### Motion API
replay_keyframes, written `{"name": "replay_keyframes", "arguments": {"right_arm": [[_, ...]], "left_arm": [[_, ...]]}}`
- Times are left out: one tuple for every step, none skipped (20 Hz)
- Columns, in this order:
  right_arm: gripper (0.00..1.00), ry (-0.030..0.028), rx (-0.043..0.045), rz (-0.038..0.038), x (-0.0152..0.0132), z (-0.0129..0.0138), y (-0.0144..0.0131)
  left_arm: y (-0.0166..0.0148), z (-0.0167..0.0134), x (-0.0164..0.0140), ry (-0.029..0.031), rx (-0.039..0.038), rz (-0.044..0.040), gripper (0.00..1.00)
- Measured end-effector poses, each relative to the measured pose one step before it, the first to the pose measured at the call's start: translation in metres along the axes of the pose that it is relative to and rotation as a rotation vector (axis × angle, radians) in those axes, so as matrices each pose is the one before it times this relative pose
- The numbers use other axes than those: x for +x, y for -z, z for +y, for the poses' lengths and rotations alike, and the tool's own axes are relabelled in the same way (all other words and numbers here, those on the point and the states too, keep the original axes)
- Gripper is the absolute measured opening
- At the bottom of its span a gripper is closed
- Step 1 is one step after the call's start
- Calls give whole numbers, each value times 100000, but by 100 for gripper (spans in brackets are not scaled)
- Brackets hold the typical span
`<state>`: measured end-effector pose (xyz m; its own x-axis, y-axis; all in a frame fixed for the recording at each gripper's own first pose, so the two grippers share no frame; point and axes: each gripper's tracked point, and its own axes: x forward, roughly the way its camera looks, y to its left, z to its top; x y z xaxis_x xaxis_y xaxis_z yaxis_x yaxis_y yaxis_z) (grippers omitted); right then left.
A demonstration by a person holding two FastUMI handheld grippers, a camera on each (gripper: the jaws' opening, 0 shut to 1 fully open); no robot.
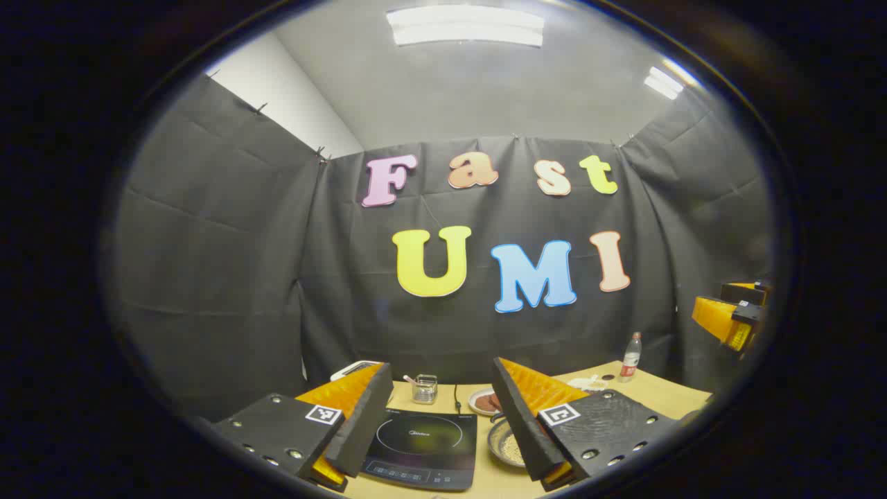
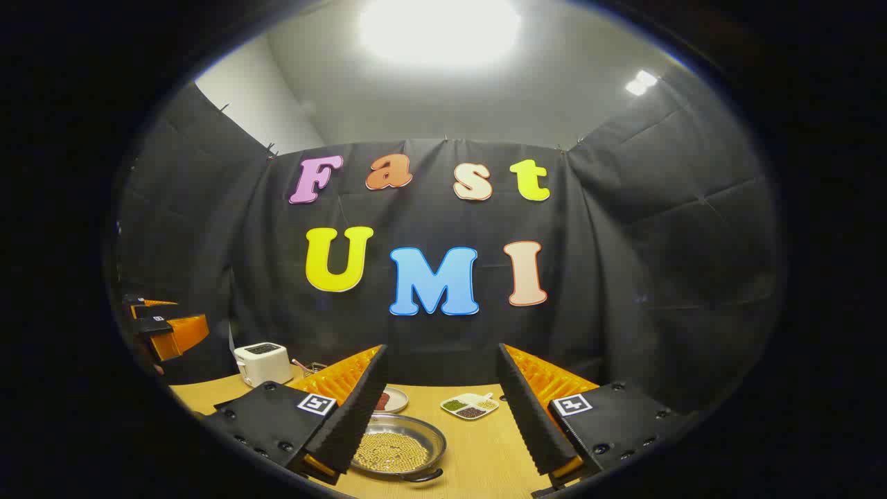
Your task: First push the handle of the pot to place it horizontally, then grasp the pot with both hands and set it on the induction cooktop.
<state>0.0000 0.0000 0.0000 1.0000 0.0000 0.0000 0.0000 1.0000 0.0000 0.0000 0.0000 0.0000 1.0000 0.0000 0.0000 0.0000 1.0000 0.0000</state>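
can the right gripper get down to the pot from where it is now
Probably yes. In the right gripper view the right gripper hangs above the pot, jaws open, and nothing stands between them on the table.

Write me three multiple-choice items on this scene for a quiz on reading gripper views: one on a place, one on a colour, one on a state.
1. Where is the pot?
A. on the cooktop
B. on the table beside the cooktop
C. on the toaster

2. What colour is the toaster?
A. white
B. red
C. blue

3. How does the right claw stand?
A. shut on the pot
B. shut on nothing
C. open, holding nothing

Answers:
1 B: the left gripper view shows the cooktop bare and the pot on the table at its side.
2 A: its body is white in the right gripper view.
3 C: its fingers stand wide apart with the pot lying beyond them, untouched. The left claw is open too.
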Motion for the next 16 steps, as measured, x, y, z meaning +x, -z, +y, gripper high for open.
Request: {"name": "replay_keyframes", "arguments": {"right_arm": [[96, -174, 72, 519, -8, -10, 73], [96, -221, 98, 524, -48, -28, 60], [96, -317, -15, 190, -26, 76, 47], [98, 94, -59, 44, -48, -145, 22], [96, 9, 42, 440, 64, -121, 93], [98, -153, 263, 455, -52, 120, 235], [97, 76, 159, 241, 31, -20, -39], [97, 64, 57, 97, 8, -34, 35], [98, -2, -28, 54, 34, 23, -24], [97, 31, -206, 90, 48, 13, 135], [97, 274, -223, 172, 170, -91, -12], [98, 213, 52, 86, 63, -69, 83], [98, 340, 277, 44, 40, -38, -18], [98, 209, 195, -53, -36, -34, -57], [98, 158, 50, -254, 63, -9, -135], [98, -233, -46, -491, 2, 105, -154]], "left_arm": [[-88, -11, 39, -331, 98, -163, 84], [3, -10, 20, -235, -351, 64, 84], [143, 7, 38, 27, -484, 29, 85], [83, 51, -19, -6, -204, 124, 84], [2, 11, 33, -10, 120, 251, 84], [48, -21, 17, 93, 187, 296, 84], [59, -3, 16, 238, 113, 39, 84], [-133, 5, -37, 27, 131, -50, 84], [16, -1, -10, 0, 187, -250, 84], [-49, -81, -40, 217, -118, -135, 85], [-10, -25, 7, 208, -163, -124, 85], [49, 82, -4, -127, 99, 19, 84], [120, 48, 92, -42, -4, -84, 84], [-39, -22, -30, -166, 50, -189, 84], [-39, -21, 72, 102, -70, -361, 84], [-170, -32, -24, 70, -100, -500, 85]]}}
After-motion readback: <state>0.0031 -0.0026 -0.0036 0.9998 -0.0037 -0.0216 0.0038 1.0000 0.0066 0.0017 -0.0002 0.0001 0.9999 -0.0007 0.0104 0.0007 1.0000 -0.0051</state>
